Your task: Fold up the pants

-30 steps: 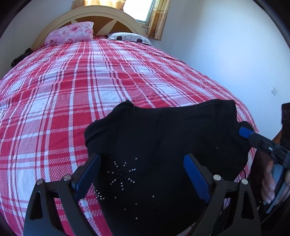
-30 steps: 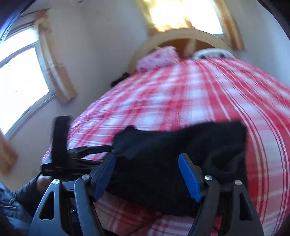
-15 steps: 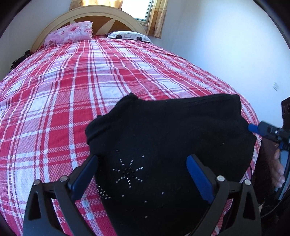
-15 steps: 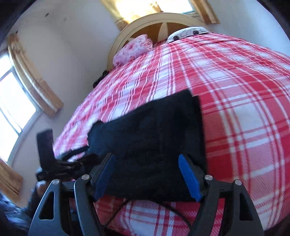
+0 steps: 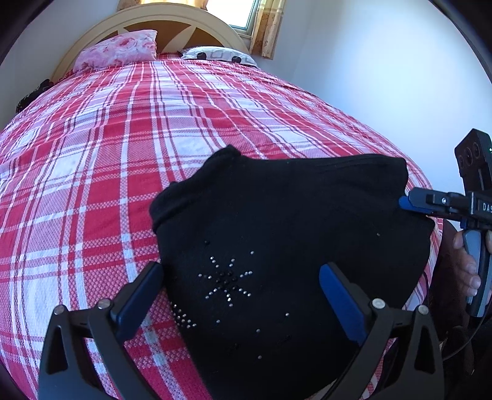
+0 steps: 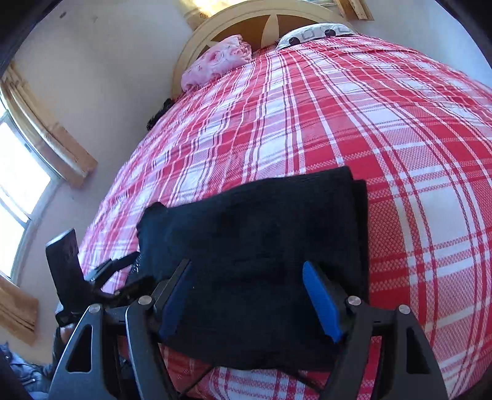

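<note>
Black pants (image 5: 283,234) lie folded in a compact bundle on the red plaid bed (image 5: 123,147), near its front edge, with a rhinestone star on top. My left gripper (image 5: 241,295) hovers over their near part. Its jaws are opening, with the fabric beneath and between the blue fingers (image 5: 141,295) but not pinched. My right gripper (image 6: 247,300) stands open over the pants (image 6: 261,230) from the other side, its pads not pressing. In the left wrist view the right gripper (image 5: 409,204) has its blue tip at the bundle's right edge.
A pink floral pillow (image 5: 118,50) and a patterned white pillow (image 5: 218,55) lean on the curved headboard (image 5: 172,18) at the far end. A pale wall (image 5: 384,77) runs along the bed's right side. A window (image 6: 18,172) is on the left.
The left jaws have spread wider over the pants. The right gripper has rolled and shifted along the bundle, its tip now at the pants' right edge.
</note>
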The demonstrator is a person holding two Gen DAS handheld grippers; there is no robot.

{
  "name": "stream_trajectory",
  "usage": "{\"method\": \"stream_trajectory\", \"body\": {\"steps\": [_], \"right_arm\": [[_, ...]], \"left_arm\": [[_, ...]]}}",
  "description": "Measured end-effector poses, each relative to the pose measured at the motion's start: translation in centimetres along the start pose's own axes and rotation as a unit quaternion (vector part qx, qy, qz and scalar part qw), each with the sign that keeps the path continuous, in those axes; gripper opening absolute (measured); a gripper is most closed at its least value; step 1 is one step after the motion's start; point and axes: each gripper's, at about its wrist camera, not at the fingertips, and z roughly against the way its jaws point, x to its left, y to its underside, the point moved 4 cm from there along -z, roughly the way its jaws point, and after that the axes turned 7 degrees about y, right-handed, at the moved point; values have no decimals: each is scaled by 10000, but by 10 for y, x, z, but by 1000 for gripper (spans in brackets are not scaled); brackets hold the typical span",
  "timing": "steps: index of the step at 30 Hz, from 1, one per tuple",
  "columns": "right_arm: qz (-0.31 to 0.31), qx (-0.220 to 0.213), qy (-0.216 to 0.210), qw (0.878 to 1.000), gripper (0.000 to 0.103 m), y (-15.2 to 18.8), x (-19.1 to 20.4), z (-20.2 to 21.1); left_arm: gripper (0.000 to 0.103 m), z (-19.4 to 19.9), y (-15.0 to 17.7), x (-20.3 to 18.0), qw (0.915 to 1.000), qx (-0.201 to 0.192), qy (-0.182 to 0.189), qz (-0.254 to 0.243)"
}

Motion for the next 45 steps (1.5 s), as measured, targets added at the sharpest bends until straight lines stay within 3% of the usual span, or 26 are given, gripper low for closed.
{"method": "stream_trajectory", "body": {"steps": [5, 10, 14, 18, 29, 41, 45], "right_arm": [[59, -105, 104, 9999, 74, 3, -1, 15], [-292, -296, 438, 9982, 74, 3, -30, 29], [-461, -418, 471, 9970, 74, 0, -45, 32], [-653, -481, 408, 9959, 74, 0, -62, 27], [-894, -817, -316, 9921, 74, -1, -80, 13], [-417, -1072, -200, 9932, 74, 5, -78, 16], [-554, -1013, -433, 9924, 74, 2, -81, 13]], "left_arm": [[103, 2, 1, 1, 10000, 23, 59, 22], [103, 0, 2, 0, 10000, 60, -8, -6], [103, -3, -1, -1, 9999, 103, -61, -6], [103, -7, -4, -2, 9998, 167, -129, -18], [103, -19, -10, -4, 9991, 193, -366, 48], [103, -18, -6, -2, 9989, 314, -337, 61], [103, -18, -6, 0, 9990, 307, -297, 132]]}}
